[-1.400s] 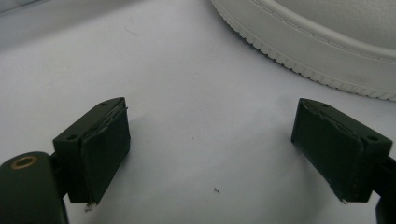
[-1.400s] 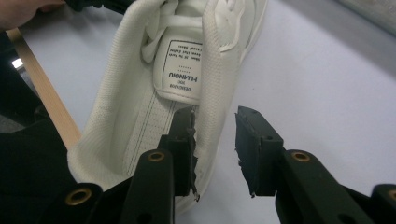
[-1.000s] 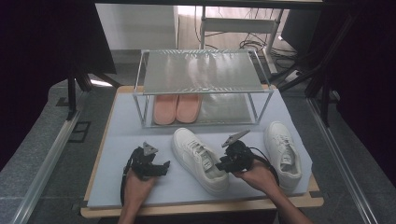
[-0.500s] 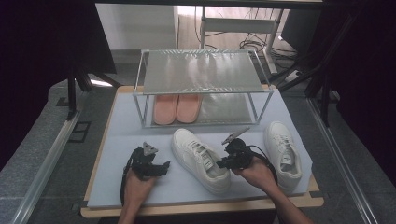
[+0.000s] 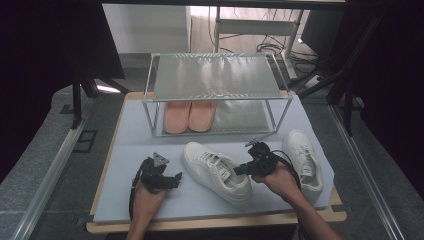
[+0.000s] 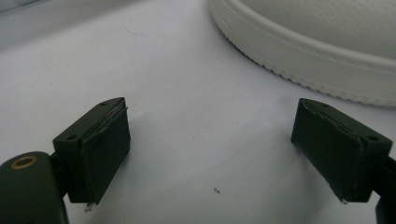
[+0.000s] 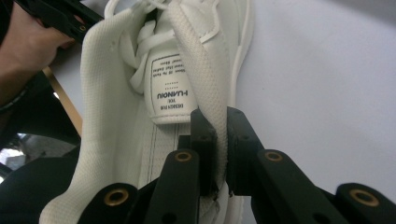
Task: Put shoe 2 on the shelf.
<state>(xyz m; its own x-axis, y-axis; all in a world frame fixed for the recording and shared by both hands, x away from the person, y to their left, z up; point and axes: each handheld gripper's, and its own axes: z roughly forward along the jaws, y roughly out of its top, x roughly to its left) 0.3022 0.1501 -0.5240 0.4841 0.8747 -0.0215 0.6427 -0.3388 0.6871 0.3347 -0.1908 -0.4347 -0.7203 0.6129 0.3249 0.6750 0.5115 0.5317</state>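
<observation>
My right claw (image 7: 218, 140) has just been closing and now pinches the side wall of the white shoe (image 5: 216, 171) at its collar, beside the tongue. That shoe lies on the pale mat (image 5: 150, 210) in front of the rack (image 5: 215, 80), with its mate (image 5: 303, 161) just to the right. My left claw (image 6: 224, 149) rests spread apart on the mat, the shoe's sole just ahead of it. I judge the pinch thin, so I should lift slowly, keep the shoe level, and bring the left claw under the toe if it sags.
</observation>
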